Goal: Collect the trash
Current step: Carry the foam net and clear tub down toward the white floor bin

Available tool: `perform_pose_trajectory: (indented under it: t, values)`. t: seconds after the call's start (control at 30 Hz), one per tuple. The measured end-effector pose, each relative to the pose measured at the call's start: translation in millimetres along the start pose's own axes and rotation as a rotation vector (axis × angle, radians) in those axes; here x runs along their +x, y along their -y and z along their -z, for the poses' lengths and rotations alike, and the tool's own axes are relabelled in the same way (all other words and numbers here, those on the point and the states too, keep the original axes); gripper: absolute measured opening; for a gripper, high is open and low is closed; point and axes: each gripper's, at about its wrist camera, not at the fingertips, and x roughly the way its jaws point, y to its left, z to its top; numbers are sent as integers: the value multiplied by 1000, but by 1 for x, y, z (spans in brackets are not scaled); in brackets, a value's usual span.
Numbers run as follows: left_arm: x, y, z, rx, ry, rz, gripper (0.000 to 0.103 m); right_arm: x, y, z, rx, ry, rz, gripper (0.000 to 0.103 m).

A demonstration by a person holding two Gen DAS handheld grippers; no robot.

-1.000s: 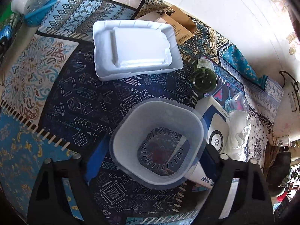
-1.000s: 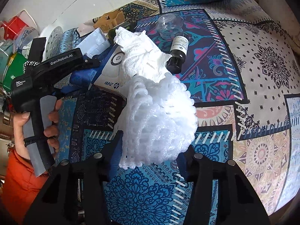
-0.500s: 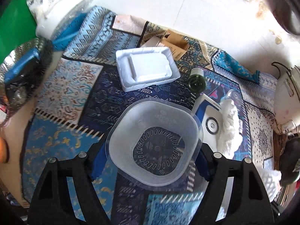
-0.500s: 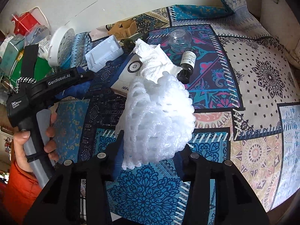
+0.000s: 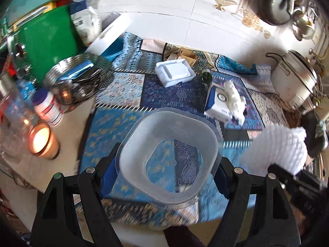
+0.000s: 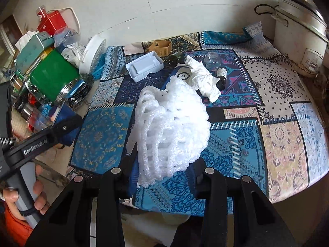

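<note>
Holding the clear plastic tub between its jaws, your left gripper keeps the container mouth-up toward the camera, squarish with no clear long axis, its see-through base showing the patterned cloth of the worktop below. Your right gripper is clamped on the white foam net, jaws having just been closing on it; the net's long axis runs up and away from the jaws, bulging above them. Both grippers tilt steeply down over the worktop's near edge. Beyond the left jaws lie a white foam tray, a dark bottle and a blue-and-white box with crumpled tissue on it. The right view alone shows your left hand wrapped round the left gripper's handle, an orange sleeve below it, and a small brown bottle beside the tissue. The left view alone shows a lit candle left of its jaws, and the net hanging off to their right.
</note>
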Motion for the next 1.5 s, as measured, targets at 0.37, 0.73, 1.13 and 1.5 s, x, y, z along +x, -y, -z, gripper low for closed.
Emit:
perform_pose_trajectory:
  t: [0.37, 0.73, 1.13, 1.5]
  values:
    - [-72, -53, 100, 64, -50, 48, 78, -44, -56, 85, 78, 52, 50, 36]
    - [-57, -44, 181, 104, -195, 104, 78, -42, -57, 161, 87, -76, 106, 36]
    - [30, -12, 252, 90, -343, 77, 78, 30, 5, 222, 120, -258, 100, 36]
    - [160, -30, 337, -19, -415, 15, 78, 172, 66, 310, 111, -426, 77, 36]
